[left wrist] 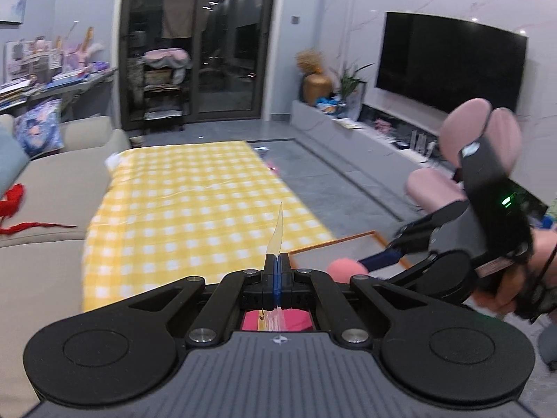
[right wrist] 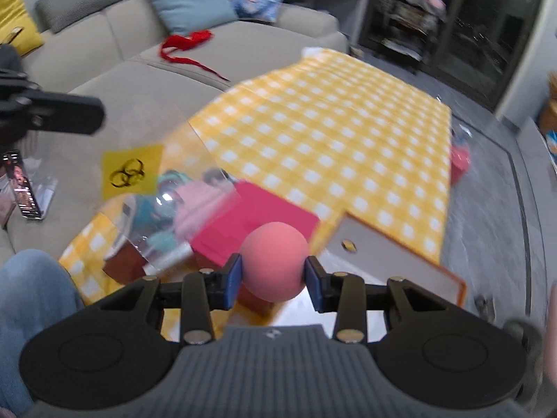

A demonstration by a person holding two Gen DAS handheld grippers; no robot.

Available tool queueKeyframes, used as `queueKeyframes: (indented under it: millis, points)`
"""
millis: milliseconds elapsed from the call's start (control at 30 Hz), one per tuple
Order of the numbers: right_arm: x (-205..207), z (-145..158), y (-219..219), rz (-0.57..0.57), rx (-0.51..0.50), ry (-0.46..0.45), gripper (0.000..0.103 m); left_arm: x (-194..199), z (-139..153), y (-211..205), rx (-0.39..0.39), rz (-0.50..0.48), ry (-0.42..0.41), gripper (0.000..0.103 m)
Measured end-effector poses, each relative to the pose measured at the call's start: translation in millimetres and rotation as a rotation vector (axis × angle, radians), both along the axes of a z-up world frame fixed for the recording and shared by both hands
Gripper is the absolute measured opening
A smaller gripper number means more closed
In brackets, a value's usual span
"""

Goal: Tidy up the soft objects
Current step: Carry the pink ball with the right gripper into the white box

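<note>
sign: black biohazard symbol | on: yellow label | carrier: clear plastic bag

The left wrist view looks forward over its own gripper, low and close above the near end of the yellow checked worktop, facing down its length toward the dark glass doors, with the television on the wall to the right. The right wrist view sits higher and tilts down across the same worktop toward the sofa. Both share the checked cloth, the sofa's red ribbon and the pink ball. Each view catches the other gripper at its edge.
</note>
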State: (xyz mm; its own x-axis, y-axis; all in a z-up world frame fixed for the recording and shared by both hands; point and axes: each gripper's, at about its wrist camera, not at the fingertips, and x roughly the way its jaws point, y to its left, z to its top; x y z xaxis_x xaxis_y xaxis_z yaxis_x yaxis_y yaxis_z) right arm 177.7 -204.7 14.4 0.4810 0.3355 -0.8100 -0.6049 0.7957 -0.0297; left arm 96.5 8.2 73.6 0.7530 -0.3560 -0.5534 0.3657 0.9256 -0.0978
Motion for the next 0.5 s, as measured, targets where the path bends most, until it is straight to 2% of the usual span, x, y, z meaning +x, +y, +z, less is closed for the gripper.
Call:
queueKeyframes:
  millis: [200,367,500]
  points:
    - [-3.8,-28.4,-40.2,-0.095,-0.016,0.058,0.039,8.6,-17.9,-37.7,-0.081,-0.094,0.048,0.0]
    - [1.4,-63.4,-65.2,-0.149,-0.043,0.117,0.039,31.7,-52.9,-78.0,-0.079,-0.156,0.135,0.0]
    - [7.3,-95.9,-79.7,-0.165,-0.068,0.19,0.039,56.7,-91.2,-104.3,-0.053,-0.193,0.249,0.0]
